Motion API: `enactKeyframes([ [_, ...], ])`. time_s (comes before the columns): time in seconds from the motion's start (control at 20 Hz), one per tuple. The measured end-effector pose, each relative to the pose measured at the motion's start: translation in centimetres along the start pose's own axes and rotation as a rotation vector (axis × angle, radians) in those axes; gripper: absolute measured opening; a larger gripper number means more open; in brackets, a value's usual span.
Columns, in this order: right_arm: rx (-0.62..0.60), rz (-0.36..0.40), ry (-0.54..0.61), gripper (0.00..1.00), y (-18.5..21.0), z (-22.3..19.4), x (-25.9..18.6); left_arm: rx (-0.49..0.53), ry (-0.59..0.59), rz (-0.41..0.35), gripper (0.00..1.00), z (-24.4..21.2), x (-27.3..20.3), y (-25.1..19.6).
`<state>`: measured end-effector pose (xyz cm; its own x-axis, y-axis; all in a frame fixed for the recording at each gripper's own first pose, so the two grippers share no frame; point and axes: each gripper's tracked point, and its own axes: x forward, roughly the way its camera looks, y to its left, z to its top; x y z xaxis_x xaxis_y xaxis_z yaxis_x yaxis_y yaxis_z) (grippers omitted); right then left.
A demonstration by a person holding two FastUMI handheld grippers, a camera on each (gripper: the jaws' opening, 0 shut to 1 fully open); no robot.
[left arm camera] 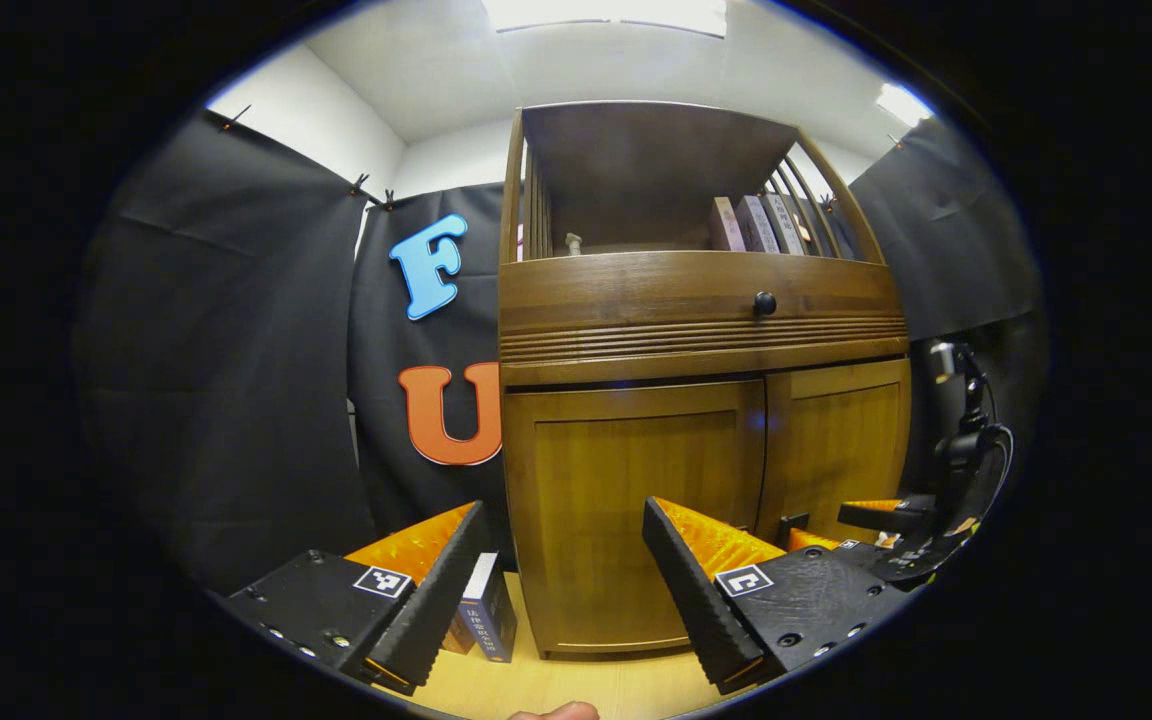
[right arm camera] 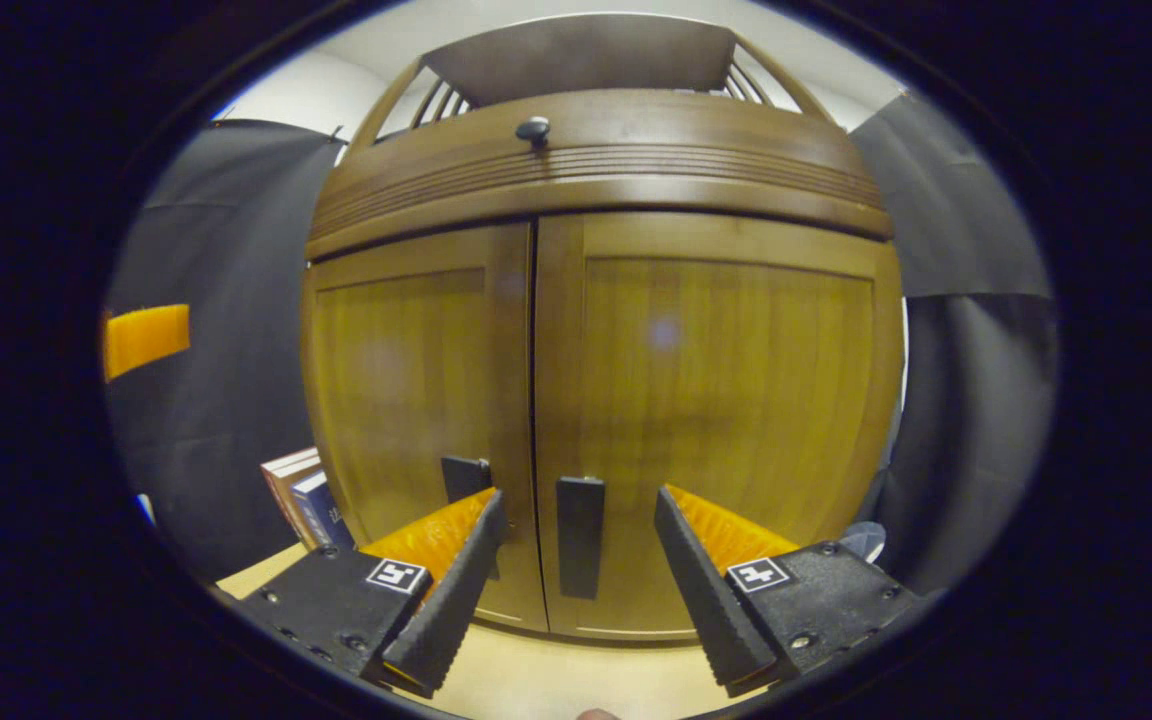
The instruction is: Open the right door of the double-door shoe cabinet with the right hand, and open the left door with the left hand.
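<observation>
Doors (right arm camera: 706, 400) shut; right gripper (right arm camera: 576, 545) spread wide around the right door's handle (right arm camera: 580, 535), untouching; left gripper (left arm camera: 561, 560) released, farther back.

One cabinet (right arm camera: 596, 180) is seen, with two doors, the left door (right arm camera: 416, 400) and the right door (right arm camera: 726, 400), two door handles (right arm camera: 579, 535), one round knob (right arm camera: 533, 128), and two claws (right arm camera: 576, 570).
</observation>
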<state>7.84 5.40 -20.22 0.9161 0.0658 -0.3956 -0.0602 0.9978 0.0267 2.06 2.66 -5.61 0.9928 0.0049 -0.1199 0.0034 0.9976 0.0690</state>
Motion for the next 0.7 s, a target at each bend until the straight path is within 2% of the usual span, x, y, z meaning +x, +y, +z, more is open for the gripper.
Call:
enactKeyframes([
  [0.15,0.029,-0.004,0.043,0.88,0.3,-1.5,1.7,0.004,0.009,0.015,0.94,-0.4,0.0,0.7],
  [0.4,0.025,-0.062,0.068,0.76,-0.6,-2.7,4.5,-0.006,0.027,0.026,0.94,-1.0,0.1,1.5],
  [0.5,0.023,-0.079,0.081,0.68,-0.7,-3.2,5.2,-0.008,0.031,0.026,0.95,-1.2,0.1,1.7],
  [0.55,0.031,-0.092,0.091,0.60,-0.8,-3.4,5.4,-0.007,0.034,0.027,0.95,-1.3,0.1,1.8],
  [0.7,0.096,-0.111,0.112,0.46,-0.6,-3.7,5.7,-0.014,0.041,0.018,0.95,-1.6,0.2,1.7],
])
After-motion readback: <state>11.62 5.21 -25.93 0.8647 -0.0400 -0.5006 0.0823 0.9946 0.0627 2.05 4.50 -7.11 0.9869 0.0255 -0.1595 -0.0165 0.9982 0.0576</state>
